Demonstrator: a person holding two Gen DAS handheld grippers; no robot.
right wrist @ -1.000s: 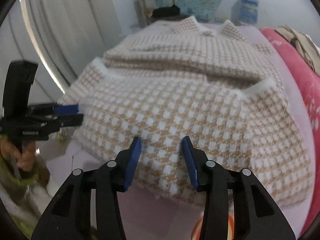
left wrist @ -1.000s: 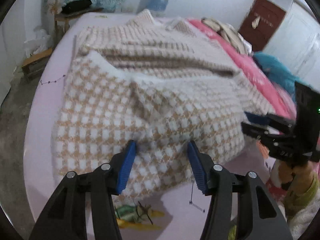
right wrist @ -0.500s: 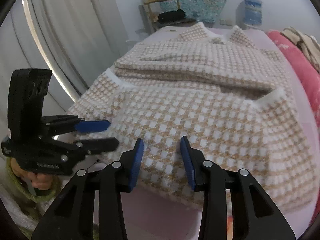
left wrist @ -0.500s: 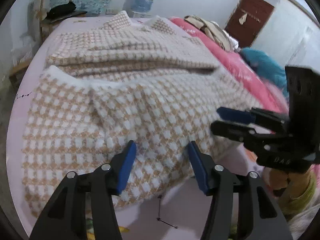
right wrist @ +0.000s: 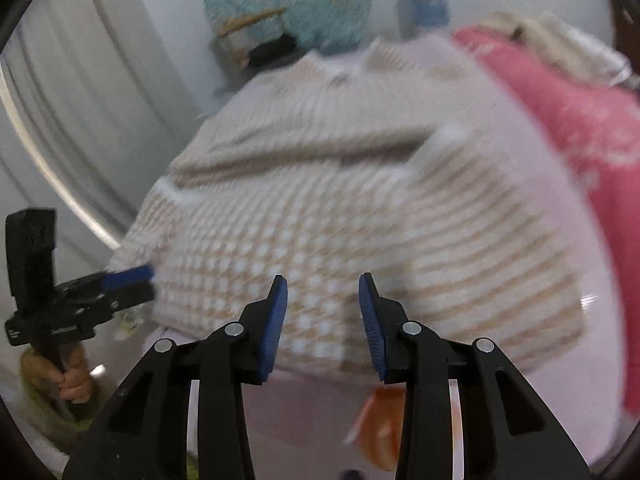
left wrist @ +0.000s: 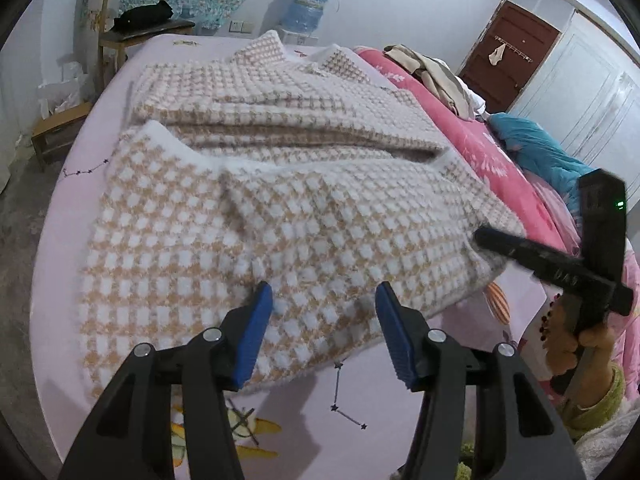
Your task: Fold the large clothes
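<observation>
A large beige-and-white checked coat (left wrist: 280, 216) lies on the lilac bed, its lower half folded up over the body, collar at the far end. It also shows, blurred, in the right wrist view (right wrist: 360, 216). My left gripper (left wrist: 324, 300) is open and empty, just above the coat's near folded edge. My right gripper (right wrist: 322, 292) is open and empty over the near edge further right. The right gripper shows in the left wrist view (left wrist: 492, 240) at the coat's right corner. The left gripper shows in the right wrist view (right wrist: 136, 284) at the coat's left corner.
The lilac bed sheet (left wrist: 72, 184) surrounds the coat. A pink quilt (left wrist: 492, 160) with a heap of clothes (left wrist: 432, 72) lies along the right. A wooden chair (left wrist: 136, 28) and a water bottle (left wrist: 306, 0) stand beyond the bed. A curtain (right wrist: 80, 100) hangs at left.
Both grippers stayed open. The right gripper swung right, blurring its view. The left view shifted slightly left and back. The coat has not moved.
</observation>
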